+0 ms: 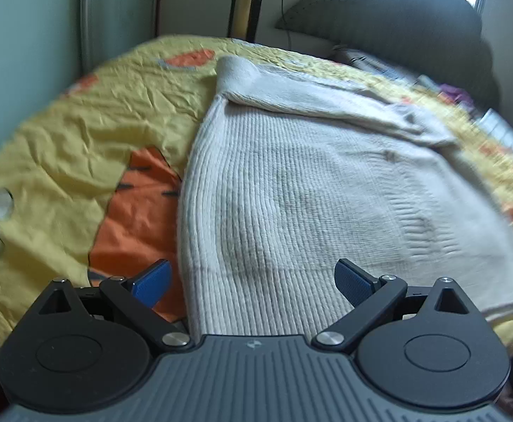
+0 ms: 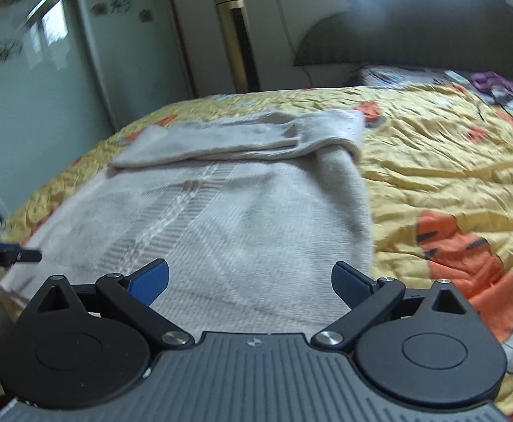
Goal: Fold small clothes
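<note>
Bed (image 2: 432,147) covered with a crinkled yellow quilted bedspread (image 1: 80,123) printed with orange striped tiger figures (image 2: 467,253). Lying flat on the bedspread: 1 pale grey ribbed knit sweater (image 1: 291,193), its far portion folded back over the body in a thick band (image 2: 242,137). The sweater's near hem reaches the bed's near edge. At the head end, against the dark scalloped upholstered headboard (image 2: 432,35), lie a purple item (image 2: 488,81) and striped bedding (image 2: 397,75), too blurred to identify further.

Soft window daylight, blurred fisheye edges.
</note>
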`<control>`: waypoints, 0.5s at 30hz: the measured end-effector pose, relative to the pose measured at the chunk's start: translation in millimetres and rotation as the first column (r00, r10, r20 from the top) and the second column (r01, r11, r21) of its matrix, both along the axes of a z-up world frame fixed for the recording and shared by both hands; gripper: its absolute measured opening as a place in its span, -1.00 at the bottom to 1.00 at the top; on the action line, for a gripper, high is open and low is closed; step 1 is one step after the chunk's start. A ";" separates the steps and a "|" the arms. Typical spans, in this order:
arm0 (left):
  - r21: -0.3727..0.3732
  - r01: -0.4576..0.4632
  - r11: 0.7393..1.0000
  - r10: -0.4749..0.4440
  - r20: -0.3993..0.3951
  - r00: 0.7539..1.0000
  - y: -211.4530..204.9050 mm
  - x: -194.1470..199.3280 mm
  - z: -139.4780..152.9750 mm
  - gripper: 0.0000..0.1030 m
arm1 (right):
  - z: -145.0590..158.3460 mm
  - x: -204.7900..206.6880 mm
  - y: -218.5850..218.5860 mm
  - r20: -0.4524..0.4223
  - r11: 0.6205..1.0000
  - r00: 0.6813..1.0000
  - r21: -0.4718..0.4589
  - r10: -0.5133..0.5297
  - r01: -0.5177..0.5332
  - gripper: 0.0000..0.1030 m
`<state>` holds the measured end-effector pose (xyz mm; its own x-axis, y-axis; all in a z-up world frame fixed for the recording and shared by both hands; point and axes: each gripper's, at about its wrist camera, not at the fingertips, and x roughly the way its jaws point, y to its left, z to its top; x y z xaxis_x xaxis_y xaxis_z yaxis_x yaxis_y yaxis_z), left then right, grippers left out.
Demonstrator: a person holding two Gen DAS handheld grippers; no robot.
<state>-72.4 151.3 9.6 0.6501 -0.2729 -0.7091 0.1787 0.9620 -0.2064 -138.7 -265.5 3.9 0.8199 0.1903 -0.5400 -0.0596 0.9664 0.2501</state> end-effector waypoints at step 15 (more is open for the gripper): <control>-0.404 0.073 0.912 -0.138 -0.135 0.981 38.5 16.2 -22.9 0.94 | -45.8 -20.4 -61.5 -0.161 0.946 0.987 0.319 -0.014 0.065 0.23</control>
